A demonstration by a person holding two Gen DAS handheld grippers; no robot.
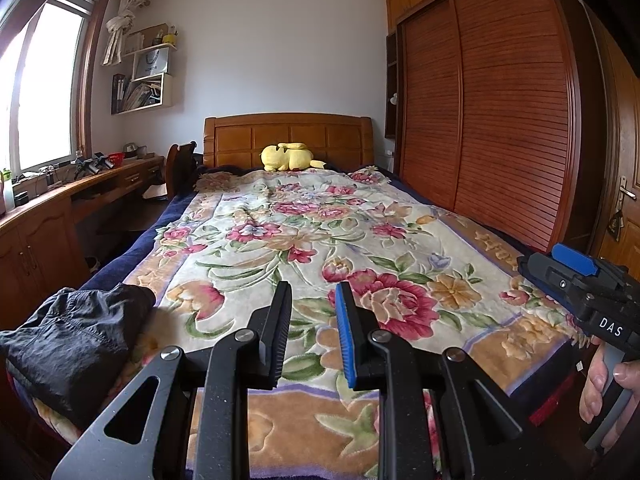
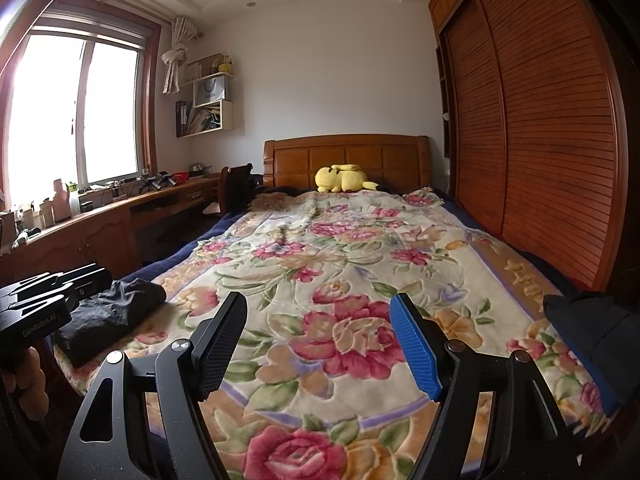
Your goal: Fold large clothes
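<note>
Between garments. Black folded garment on bed near-left corner; dark heap near-right. Left gripper jaws narrowly apart, empty; right gripper jaws wide, empty. Next likely: grab heap, spread flat.

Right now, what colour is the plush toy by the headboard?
Yellow: the plush toy shows best in the right wrist view.

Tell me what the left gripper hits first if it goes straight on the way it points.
Most likely the floral blanket. The left gripper is open and empty, aimed along the bed and slightly down at the flowers. The black garment lies off to its left, out of line. Depth is hard to judge through the fisheye.
</note>
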